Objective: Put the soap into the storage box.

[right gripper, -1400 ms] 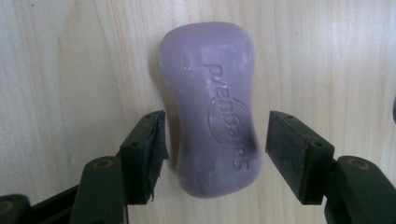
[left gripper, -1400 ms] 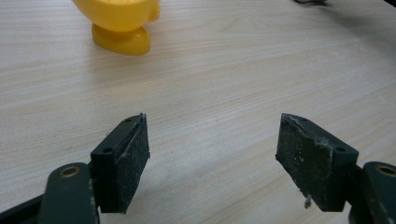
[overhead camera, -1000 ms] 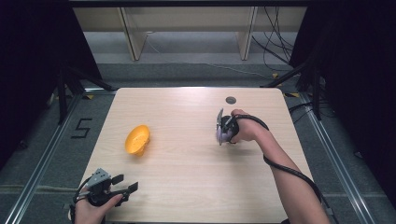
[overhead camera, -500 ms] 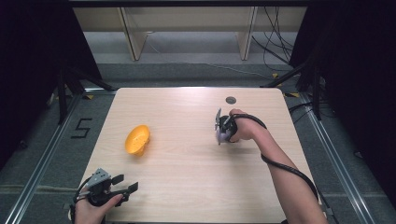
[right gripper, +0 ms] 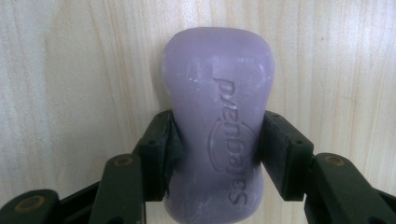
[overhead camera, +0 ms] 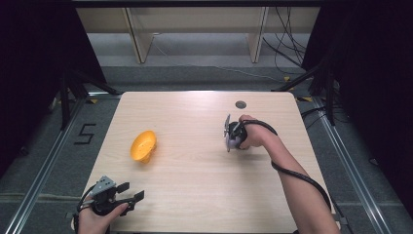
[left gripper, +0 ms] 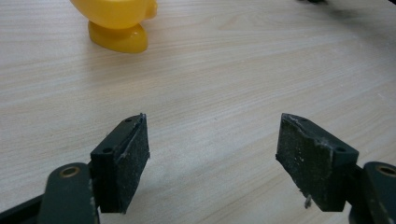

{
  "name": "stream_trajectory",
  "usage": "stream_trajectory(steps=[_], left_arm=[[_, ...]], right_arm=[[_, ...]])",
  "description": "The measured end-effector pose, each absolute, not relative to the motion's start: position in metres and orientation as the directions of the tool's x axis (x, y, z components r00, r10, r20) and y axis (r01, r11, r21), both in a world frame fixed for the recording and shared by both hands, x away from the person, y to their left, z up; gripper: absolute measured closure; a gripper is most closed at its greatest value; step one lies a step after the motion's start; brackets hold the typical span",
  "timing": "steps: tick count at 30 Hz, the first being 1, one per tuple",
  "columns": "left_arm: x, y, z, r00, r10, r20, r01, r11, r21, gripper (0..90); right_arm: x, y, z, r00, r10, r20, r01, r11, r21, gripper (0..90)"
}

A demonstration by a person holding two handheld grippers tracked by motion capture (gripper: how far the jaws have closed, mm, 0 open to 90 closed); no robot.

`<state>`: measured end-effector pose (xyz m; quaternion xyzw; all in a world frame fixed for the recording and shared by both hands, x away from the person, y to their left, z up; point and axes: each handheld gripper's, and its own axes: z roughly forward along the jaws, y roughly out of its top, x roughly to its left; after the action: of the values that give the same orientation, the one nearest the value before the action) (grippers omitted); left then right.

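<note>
yellow bowl (overhead camera: 143, 146) — tipped, wooden table (overhead camera: 195, 185), floor marking (overhead camera: 85, 133)

Left gripper (left gripper: 212, 154) agape, right gripper (right gripper: 217, 149) clamped

"Safeguard" on purple soap (right gripper: 217, 135)

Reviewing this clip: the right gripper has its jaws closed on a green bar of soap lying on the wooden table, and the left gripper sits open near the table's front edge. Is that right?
Not quite: the bar of soap is purple, not green, as the right gripper view shows. The rest stands: the right gripper has just been closing and its pads press the bar's sides on the wooden table, and the left gripper sits open near the front edge.
</note>
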<state>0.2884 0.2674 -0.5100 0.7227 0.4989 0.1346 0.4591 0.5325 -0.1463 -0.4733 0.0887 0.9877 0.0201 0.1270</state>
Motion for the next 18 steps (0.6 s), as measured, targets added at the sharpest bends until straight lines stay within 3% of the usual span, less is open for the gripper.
stream_trajectory(steps=[18], left_arm=[[0.2884,0.2675,-0.5103,0.466,0.845,-0.262,0.602,-0.086,0.794,24.5]], right_arm=[[0.5322,-0.1463,-0.4746,-0.951,0.144,-0.273,0.126,0.989,0.081,50.3]])
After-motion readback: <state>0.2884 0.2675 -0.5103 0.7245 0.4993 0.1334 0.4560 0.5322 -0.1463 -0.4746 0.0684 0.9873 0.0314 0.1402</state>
